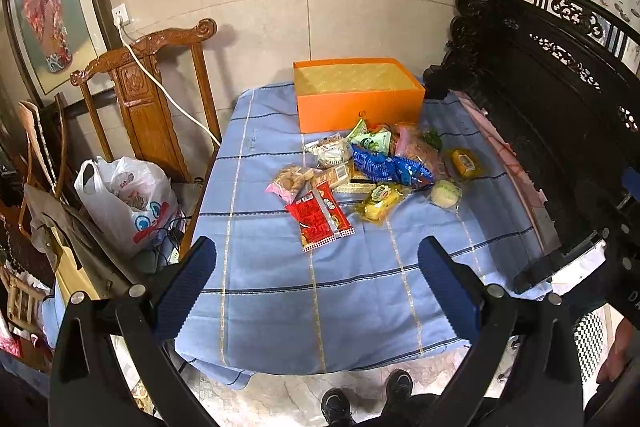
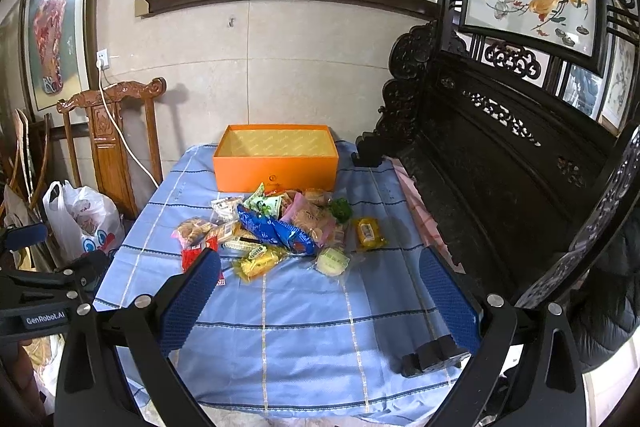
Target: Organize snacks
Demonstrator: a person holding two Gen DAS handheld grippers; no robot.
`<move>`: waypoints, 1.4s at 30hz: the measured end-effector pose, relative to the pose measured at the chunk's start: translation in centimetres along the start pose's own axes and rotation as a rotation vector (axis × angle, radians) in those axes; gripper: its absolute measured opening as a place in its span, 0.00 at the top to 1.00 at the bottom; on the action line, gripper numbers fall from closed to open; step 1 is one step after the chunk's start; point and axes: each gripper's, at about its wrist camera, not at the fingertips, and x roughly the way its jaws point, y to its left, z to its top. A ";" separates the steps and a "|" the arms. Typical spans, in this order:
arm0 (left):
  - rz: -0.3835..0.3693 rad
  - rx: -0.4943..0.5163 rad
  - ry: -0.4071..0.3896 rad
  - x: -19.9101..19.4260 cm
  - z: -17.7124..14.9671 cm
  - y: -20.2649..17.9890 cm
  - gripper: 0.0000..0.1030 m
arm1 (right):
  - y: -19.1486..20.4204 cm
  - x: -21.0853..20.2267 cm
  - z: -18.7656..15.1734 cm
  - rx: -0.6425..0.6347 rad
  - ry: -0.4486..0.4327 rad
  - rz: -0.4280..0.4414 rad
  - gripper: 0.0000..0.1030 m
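Standing here, I see both tools held back over the near edge of the tabletop point(image 2: 280, 339), which is covered in a blue checked cloth: the left hand-held gripper point(image 1: 316, 291) has its blue pads spread wide with nothing between them, and the right hand-held gripper point(image 2: 320, 303) is released the same way. The snacks point(image 2: 280, 227) lie in a loose heap at the middle of the cloth, well ahead of both tools, and just behind the heap sits the orange box point(image 2: 276, 167), open and seemingly empty. Nothing looks packed yet. I'd start with the outliers, since they sit free of the pile: the red packet point(image 1: 320, 219) nearest the left tool, the yellow packet point(image 2: 370, 233) off to the right. Come down flat over a packet, pinch its body rather than a slippery crimped edge, and lift clear before carrying it over the box wall.
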 end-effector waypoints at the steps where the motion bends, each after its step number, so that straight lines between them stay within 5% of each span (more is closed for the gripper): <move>1: 0.000 -0.004 0.005 0.3 0.0 0.2 0.04 | 0.0 0.1 -0.1 0.004 0.006 -0.001 0.03; 11: 0.009 -0.039 0.177 11.8 -1.0 2.1 0.04 | -2.6 7.8 -2.9 0.065 0.164 -0.027 0.03; 20: 0.045 -0.183 0.252 23.7 0.1 3.2 0.04 | -6.6 23.7 -1.2 0.050 0.287 -0.082 0.04; 23: 0.095 -0.150 0.228 27.7 1.3 1.2 0.04 | -7.3 29.1 -0.2 0.028 0.305 -0.101 0.04; 31: 0.102 -0.159 0.362 36.8 0.1 -2.2 0.04 | -8.8 37.9 0.3 0.027 0.348 -0.154 0.04; 36: 0.163 -0.064 0.306 38.5 -1.6 -3.0 0.04 | -9.9 42.4 -0.8 0.079 0.423 -0.163 0.04; 38: 0.143 -0.071 0.283 38.7 -2.4 -2.5 0.04 | -9.6 44.2 -1.4 0.040 0.472 -0.196 0.12; 40: 0.104 -0.100 0.275 39.0 -2.8 -1.9 0.04 | -9.3 46.0 -2.2 0.016 0.541 -0.144 0.46; 42: 0.059 -0.130 0.267 39.1 -3.2 -0.9 0.04 | -9.0 47.5 -3.2 -0.019 0.605 -0.127 0.54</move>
